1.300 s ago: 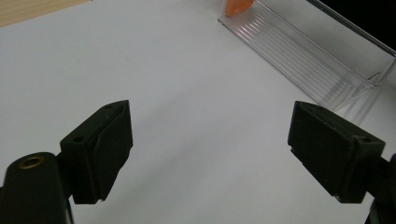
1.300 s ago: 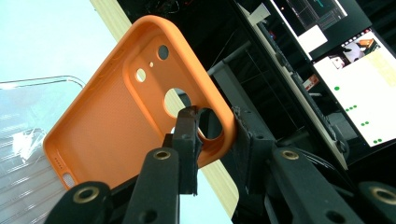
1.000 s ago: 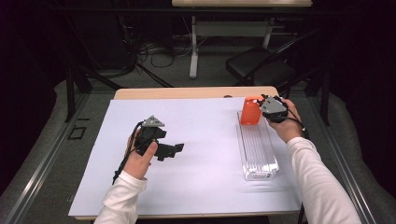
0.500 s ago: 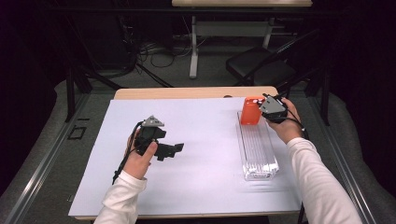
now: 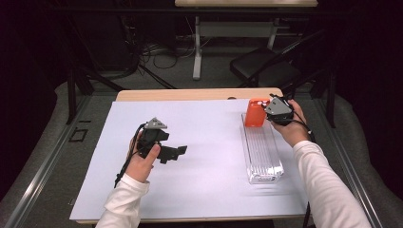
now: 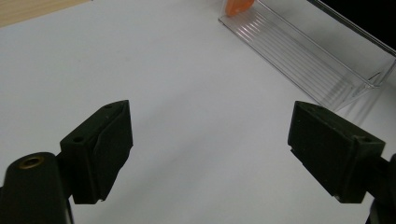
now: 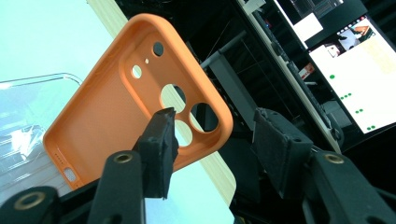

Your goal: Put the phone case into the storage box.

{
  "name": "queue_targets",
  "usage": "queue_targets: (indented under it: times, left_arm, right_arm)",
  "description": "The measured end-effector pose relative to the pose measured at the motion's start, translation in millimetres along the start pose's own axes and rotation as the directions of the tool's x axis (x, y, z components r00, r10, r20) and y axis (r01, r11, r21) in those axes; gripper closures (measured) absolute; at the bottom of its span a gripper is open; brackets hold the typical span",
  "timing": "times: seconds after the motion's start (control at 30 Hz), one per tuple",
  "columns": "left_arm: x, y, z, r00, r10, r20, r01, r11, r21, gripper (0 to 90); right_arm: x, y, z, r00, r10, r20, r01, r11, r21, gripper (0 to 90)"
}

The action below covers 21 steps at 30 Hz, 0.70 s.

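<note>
Orange phone case (image 5: 255, 112) upright in clear tray (image 5: 262, 152), camera cut-outs visible in right gripper view; right gripper (image 7: 212, 140) beside it, jaws parted, empty; left gripper (image 6: 210, 149) low over counter (image 5: 204, 142), jaws wide.

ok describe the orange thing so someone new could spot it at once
On the white table cover, find the long clear plastic tray on the right. At its far end stands the orange phone case, beside the right gripper; nothing else there is brightly coloured, and it has round camera holes.

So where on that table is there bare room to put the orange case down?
The white sheet is bare between the left gripper and the clear tray, and along the near edge. It is crowded at the tray's far end, where the right gripper meets the orange case.
</note>
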<state>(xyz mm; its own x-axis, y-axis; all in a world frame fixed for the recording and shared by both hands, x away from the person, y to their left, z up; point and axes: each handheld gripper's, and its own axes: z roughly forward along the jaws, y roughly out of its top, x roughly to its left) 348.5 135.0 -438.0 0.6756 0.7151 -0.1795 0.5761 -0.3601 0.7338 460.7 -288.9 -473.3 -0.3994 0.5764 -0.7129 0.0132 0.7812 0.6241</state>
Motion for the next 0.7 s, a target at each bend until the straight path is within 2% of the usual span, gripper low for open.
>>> queue_targets:
  times: [0.27, 0.33, 0.5, 0.6, 0.7]
  left_arm:
    - [0.4, 0.4, -0.9, 1.0000, -0.001, 0.003, 0.001, 1.0000, -0.004, 14.2]
    - [0.3, 0.4, -1.0, 1.0000, -0.001, 0.004, 0.001, 1.0000, -0.004, 14.3]
    - [0.3, 0.5, -1.8, 1.0000, 0.000, 0.003, 0.000, 1.0000, -0.010, 14.2]
    - [1.1, 0.9, -2.6, 1.0000, 0.004, 0.002, -0.004, 1.0000, -0.008, 14.3]
    - [0.8, 0.7, -2.7, 1.0000, -0.003, 0.002, 0.003, 1.0000, -0.009, 14.3]
  right_arm:
    - [-2.1, 2.3, -3.6, 0.9996, 0.026, 0.015, -0.026, 0.999, 0.020, 39.2]
    - [-3.0, 2.7, -4.7, 0.9990, 0.037, 0.023, -0.038, 0.999, 0.021, 33.8]
    - [-4.9, 4.2, -8.7, 0.9948, 0.100, 0.017, -0.100, 0.995, 0.003, 29.6]
    - [-4.8, 5.8, -10.8, 0.9907, 0.136, 0.007, -0.136, 0.991, 0.013, 28.0]
    - [-4.0, 7.8, -12.1, 0.9900, 0.141, 0.000, -0.141, 0.990, 0.022, 26.9]
